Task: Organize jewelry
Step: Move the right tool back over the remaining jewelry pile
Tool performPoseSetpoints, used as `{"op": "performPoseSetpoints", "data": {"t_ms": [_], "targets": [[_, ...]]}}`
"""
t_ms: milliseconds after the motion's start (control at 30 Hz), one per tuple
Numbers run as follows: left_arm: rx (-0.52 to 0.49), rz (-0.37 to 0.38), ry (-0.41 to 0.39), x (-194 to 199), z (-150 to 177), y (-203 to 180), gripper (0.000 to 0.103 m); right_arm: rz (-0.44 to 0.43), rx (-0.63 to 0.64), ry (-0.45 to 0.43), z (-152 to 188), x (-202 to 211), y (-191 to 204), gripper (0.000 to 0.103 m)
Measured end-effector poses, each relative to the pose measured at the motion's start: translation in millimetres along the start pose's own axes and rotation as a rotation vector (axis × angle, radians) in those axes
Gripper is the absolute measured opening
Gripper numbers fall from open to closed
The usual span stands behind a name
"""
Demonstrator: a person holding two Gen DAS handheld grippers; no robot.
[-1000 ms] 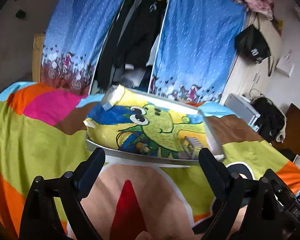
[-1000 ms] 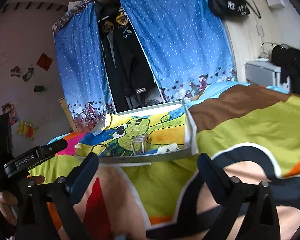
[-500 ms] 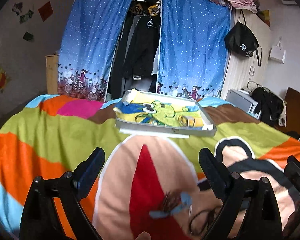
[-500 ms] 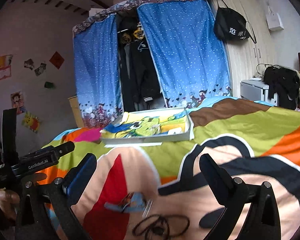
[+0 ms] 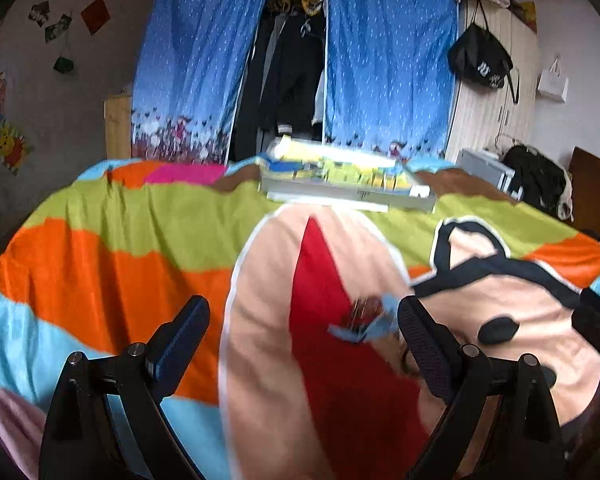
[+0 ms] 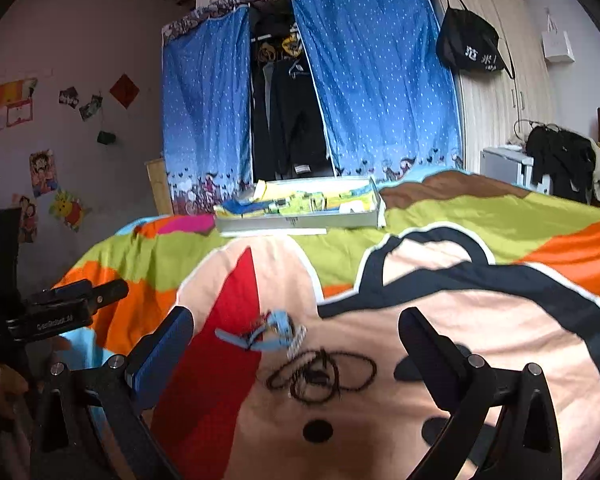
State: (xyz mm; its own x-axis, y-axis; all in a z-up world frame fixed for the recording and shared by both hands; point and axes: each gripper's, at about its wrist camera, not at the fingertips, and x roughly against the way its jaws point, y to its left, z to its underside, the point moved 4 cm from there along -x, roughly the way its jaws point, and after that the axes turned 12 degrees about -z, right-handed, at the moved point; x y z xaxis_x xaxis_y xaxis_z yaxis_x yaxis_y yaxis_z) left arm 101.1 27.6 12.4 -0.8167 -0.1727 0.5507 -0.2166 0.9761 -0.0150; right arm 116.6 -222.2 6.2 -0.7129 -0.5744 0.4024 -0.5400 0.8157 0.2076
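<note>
Left tool (image 5: 302, 322): jaws spread wide, nothing between them, held above the bedspread (image 5: 148, 220). Its right finger (image 5: 424, 344) stands just in front of a light blue hair accessory (image 5: 364, 326), which lies on the red patch of the cartoon print. The item is blurred in this view; contact with the finger cannot be told.

Right tool (image 6: 296, 334): jaws likewise wide apart and empty, above the bedspread (image 6: 460, 216).

Jewelry items, right wrist view, all lying on the bedspread between the right tool's fingers:
- light blue hair accessory (image 6: 266, 334), ribbon-like with dark red detail, at the edge of the red patch;
- a short white beaded piece (image 6: 296, 340), touching or just beside the blue accessory on its right; which of the two cannot be told;
- a black cord necklace (image 6: 320, 372), loosely coiled in several loops, just below the white piece on the peach area of the print.

Tray (image 6: 300, 216): shallow, white-walled, lined with a yellow and green cartoon print, sitting on the far part of the bed, well apart from the jewelry. Small items lie in it, too small to name. Same tray (image 5: 348, 190) in the left wrist view.

Left tool's black body (image 6: 60, 312) shows at the left edge of the right wrist view, with a hand (image 6: 0, 380) holding it from below.

Background: blue dotted wardrobe curtains (image 6: 380, 92), parted on dark hanging clothes (image 6: 288, 112); black bag (image 6: 470, 48) hung on the cupboard to the right.
</note>
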Motion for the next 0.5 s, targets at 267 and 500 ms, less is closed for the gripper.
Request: {"op": "performPoseSetpoints", "data": {"t_ms": [267, 500], "targets": [[-0.045, -0.007, 0.057, -6, 37, 3, 0.092, 0.014, -0.019, 0.076, 30, -6, -3, 0.103], [-0.124, 0.038, 0.064, -9, 48, -12, 0.092, 0.029, -0.075, 0.142, 53, -14, -13, 0.103]]}}
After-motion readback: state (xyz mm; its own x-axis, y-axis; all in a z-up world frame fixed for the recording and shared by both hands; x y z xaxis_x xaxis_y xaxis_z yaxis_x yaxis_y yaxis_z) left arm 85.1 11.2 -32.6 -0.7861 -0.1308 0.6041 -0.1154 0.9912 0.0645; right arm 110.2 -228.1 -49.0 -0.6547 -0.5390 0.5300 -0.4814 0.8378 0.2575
